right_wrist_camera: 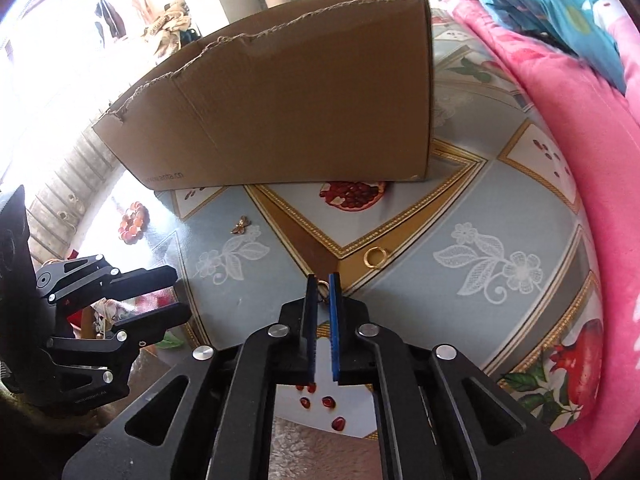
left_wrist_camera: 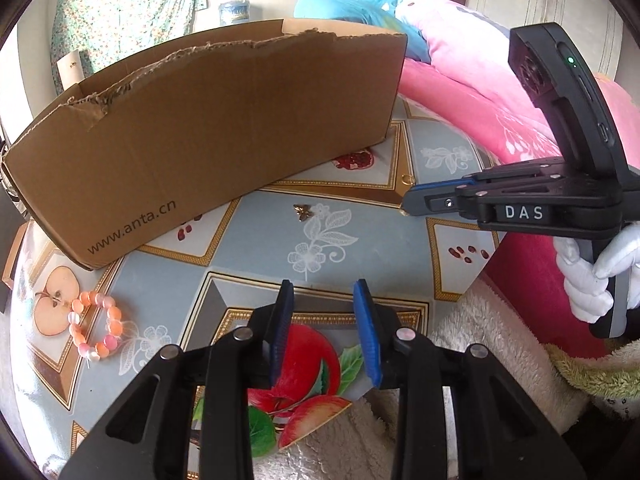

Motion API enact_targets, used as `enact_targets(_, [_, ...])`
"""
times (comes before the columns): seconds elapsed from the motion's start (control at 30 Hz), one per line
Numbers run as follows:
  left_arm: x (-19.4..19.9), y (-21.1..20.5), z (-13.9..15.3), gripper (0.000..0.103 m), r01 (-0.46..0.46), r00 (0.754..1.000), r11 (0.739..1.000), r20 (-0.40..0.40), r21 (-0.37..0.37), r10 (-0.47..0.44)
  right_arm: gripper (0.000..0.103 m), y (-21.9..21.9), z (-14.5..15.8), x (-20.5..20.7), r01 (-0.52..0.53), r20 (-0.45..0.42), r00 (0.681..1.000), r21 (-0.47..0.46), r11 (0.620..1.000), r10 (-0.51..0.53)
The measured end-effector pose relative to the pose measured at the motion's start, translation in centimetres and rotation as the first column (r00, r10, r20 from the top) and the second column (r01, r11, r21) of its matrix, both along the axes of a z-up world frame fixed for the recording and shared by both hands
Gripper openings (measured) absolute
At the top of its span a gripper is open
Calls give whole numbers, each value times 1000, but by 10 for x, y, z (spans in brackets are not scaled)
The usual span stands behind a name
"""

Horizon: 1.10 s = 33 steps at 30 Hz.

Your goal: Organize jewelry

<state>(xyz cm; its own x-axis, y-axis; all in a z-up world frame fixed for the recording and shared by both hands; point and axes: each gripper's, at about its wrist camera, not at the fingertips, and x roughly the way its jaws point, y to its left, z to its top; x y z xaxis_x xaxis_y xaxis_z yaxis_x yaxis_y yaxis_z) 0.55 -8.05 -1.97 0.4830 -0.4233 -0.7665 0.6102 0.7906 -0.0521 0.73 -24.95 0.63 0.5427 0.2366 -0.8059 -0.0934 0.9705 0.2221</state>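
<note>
Centrally, right hand-held gripper (right_wrist_camera: 323, 280) pinching small gold ring (right_wrist_camera: 322, 283), torn corrugated box (right_wrist_camera: 304, 104)

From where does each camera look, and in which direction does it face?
Left wrist: sits on the left hand-held gripper, looks down along its open fingers at the table; a gloved hand holds the right hand-held gripper.
Right wrist: sits on the right hand-held gripper, looks down at a small ring pinched between its fingers; the left hand-held gripper shows at left.
Shared: box, butterfly charm, loose gold ring.
</note>
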Motion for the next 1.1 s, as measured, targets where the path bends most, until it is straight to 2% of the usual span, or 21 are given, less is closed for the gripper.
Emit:
enact_targets(0.43, [-2,11,-1,30,-37,999,999,5,9,37,4,65,-5,24,-194,2,981,124,973,195])
enact_targets(0.6, [-1,9,0,30,-33,999,999,17,3,33,6,42,5,17,-140,35,990,161,977,136])
enact_targets(0.83, [4,-4,0,30,-23,1000,1000,18,14,23,6,-3,6,0,-7,10,1000,205,979,5])
enact_targets(1.1, [6,-9,0,28,-30,999,999,32,27,29,6,-16,3,-4,20,-2,1000,228,973,-20])
